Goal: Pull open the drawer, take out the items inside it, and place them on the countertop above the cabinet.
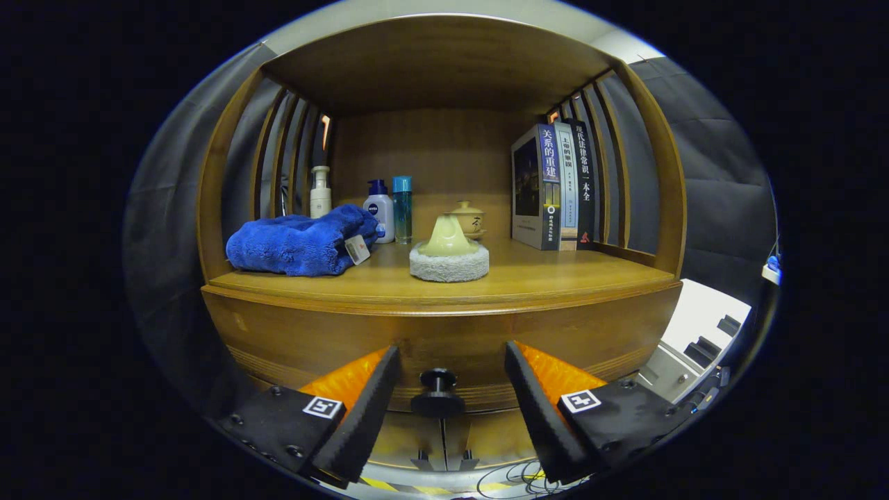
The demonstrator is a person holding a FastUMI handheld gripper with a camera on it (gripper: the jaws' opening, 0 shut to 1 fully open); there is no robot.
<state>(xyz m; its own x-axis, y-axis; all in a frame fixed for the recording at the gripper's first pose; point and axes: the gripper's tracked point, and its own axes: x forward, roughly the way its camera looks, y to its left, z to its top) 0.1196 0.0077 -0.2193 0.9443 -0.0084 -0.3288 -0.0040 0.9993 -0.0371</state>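
Gripper: the black-padded, orange-backed two-finger gripper (pixel 451 364) is released, jaws spread wide and touching nothing.
Knob: the small black round drawer knob (pixel 437 393) sits between the fingers, clear of both.
Drawer: the brown wooden drawer front (pixel 312 333) appears closed.
Countertop: the wooden countertop (pixel 555 274) carries a folded blue towel (pixel 298 243), a beige-handled grey round polishing pad (pixel 449 255), bottles and upright books (pixel 555 187).

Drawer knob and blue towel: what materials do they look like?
Drawer knob, between the open gripper's fingers: black, smooth, faint sheen, likely painted metal or plastic; can't tell which. Blue towel on the countertop: plush microfibre-like fabric, fuzzy nap, soft folds.
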